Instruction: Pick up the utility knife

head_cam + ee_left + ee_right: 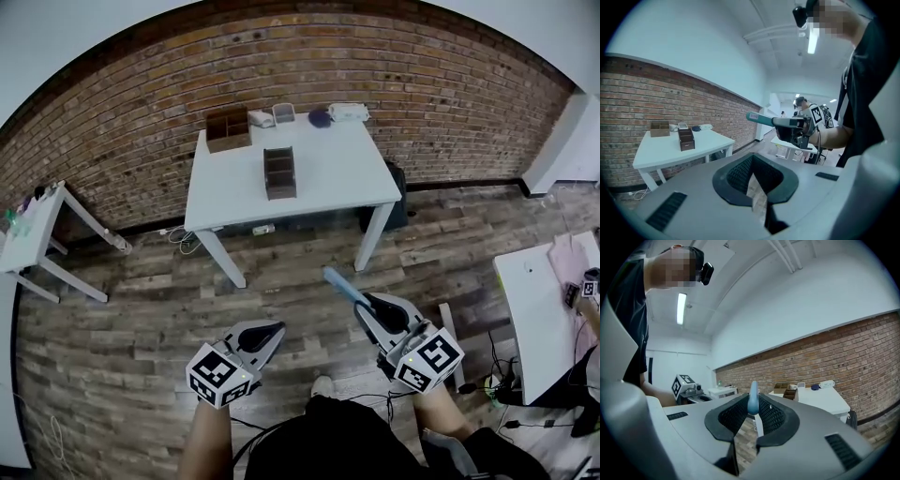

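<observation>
Right jaws: clenched on the knife (342,284). My right gripper (372,307) grasps it by its near end, and the rest sticks out past the tips.
Knife, place: in the air over the floor (141,309), out in front of me and well short of the table (328,178).
Knife, long axis: in line with my right jaws. In the head view it slants up and to the left, with the free teal end pointing away from me toward the table.
Knife, right gripper view: nearly end-on, a thin pale-blue sliver (753,401) rising between the jaws and pointing straight ahead.
Knife, left gripper view: side-on and almost level (760,118), with the free end pointing left toward the wall (642,98).
Left jaws: drawn together with nothing between them; only a slit of floor shows through.
Left gripper (274,332): low at my left, well apart from the right one.
Table: white, bearing a dark organiser (279,173) near its middle and a brown box (228,129) at the back.
</observation>
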Tool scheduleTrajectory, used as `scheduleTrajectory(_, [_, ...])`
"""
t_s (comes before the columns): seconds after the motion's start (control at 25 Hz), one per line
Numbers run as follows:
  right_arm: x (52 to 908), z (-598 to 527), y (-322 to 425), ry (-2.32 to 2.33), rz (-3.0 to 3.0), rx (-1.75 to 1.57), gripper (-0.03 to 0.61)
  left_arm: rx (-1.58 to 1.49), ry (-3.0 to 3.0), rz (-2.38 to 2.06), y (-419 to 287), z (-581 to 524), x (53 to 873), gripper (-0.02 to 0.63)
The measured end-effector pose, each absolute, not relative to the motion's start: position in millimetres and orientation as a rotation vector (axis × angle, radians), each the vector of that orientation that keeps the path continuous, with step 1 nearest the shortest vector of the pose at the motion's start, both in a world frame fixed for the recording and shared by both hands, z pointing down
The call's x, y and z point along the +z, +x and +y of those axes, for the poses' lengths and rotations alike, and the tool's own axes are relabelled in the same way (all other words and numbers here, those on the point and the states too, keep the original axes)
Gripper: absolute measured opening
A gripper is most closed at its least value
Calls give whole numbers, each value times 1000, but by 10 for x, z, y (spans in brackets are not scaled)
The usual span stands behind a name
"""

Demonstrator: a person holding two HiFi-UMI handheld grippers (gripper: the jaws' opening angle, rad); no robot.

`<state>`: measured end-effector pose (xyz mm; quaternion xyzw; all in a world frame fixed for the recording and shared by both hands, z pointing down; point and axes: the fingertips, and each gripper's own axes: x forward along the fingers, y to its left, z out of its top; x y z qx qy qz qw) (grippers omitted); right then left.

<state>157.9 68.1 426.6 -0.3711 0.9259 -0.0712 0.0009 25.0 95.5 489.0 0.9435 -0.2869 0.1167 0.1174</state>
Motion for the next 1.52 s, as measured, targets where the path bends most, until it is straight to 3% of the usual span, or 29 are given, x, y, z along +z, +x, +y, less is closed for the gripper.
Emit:
scheduleTrajectory(0.72, [4058,2896,657,-1286,2810,-160,67,266,2798,-863,-845,3003,4783,-5])
scheduleTrajectory(1.16, [3861,3186,953,-1424,2743,-98,67,222,2844,-848,-710,3229,4576,-5])
scheduleTrajectory(1.52, [3849,3188,1378,-1418,2775,-55,67,210,2871,-886,-185,3142,4395,-5])
